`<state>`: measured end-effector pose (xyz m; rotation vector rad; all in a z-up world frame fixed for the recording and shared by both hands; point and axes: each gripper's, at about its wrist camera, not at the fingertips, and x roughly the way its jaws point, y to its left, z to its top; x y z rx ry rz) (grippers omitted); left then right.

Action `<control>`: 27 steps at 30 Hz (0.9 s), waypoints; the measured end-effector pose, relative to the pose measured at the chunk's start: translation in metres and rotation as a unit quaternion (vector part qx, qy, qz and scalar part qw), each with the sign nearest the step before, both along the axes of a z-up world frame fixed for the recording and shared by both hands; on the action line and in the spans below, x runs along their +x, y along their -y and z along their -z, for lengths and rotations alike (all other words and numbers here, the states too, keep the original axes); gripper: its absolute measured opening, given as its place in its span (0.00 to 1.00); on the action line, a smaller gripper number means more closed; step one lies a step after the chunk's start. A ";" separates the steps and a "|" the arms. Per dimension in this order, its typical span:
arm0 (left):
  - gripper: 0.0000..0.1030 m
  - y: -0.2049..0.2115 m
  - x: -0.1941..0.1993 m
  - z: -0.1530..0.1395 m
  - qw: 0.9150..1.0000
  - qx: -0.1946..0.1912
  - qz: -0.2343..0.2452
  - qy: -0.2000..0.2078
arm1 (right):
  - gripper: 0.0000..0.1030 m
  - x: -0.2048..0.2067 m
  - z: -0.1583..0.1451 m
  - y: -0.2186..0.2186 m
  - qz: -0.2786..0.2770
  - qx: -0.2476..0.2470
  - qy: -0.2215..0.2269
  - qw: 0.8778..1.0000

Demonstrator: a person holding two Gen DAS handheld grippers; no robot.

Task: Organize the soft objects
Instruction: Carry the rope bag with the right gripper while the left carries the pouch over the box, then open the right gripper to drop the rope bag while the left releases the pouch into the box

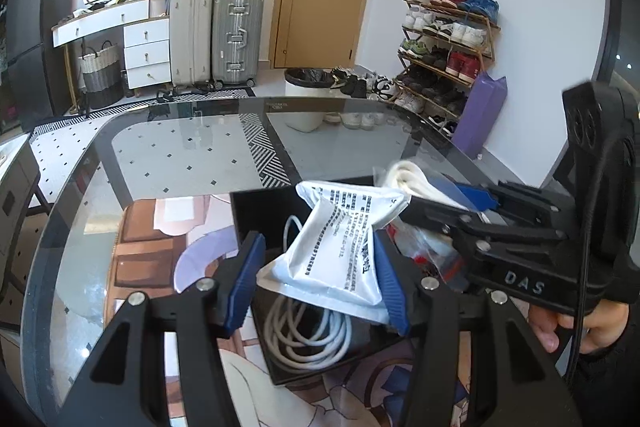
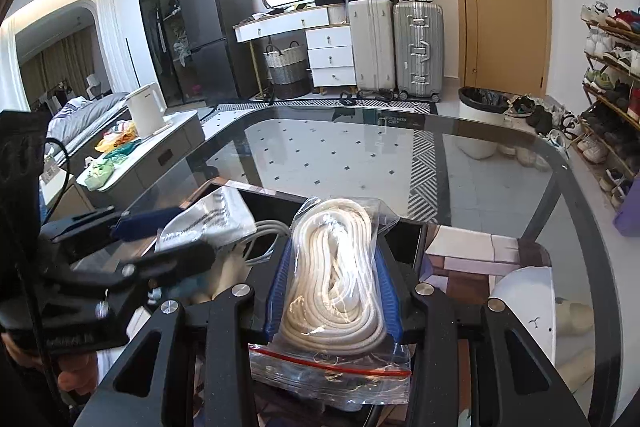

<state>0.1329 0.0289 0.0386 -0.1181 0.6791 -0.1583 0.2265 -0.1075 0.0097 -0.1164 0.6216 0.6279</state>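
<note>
A white printed pouch (image 1: 340, 247) sits pinched between the blue pads of my left gripper (image 1: 316, 243), held over a black tray (image 1: 256, 203). A coiled grey-white cable (image 1: 304, 339) lies in the tray. My right gripper (image 2: 332, 255) is shut on a clear zip bag of white rope (image 2: 336, 267), held just above the tray's (image 2: 264, 199) near side. From the left wrist view the right gripper (image 1: 476, 199) comes in from the right with the rope bag (image 1: 412, 179), close beside the pouch. The left gripper (image 2: 196, 233) and the pouch (image 2: 212, 215) show at the left of the right wrist view.
The tray rests on a glass table (image 2: 360, 155) with a dark rim. A person's hand (image 1: 576, 327) grips the right tool. Beyond the far edge stand a white bin (image 1: 308, 95), a shoe rack (image 1: 444, 47), suitcases (image 1: 236, 35) and, to the left, a cabinet with a kettle (image 2: 144, 111).
</note>
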 end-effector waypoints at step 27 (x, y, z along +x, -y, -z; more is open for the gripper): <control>1.00 -0.003 -0.046 -0.016 0.998 0.023 -0.026 0.051 | 0.99 -0.072 -0.017 0.057 -0.022 0.029 0.070 0.997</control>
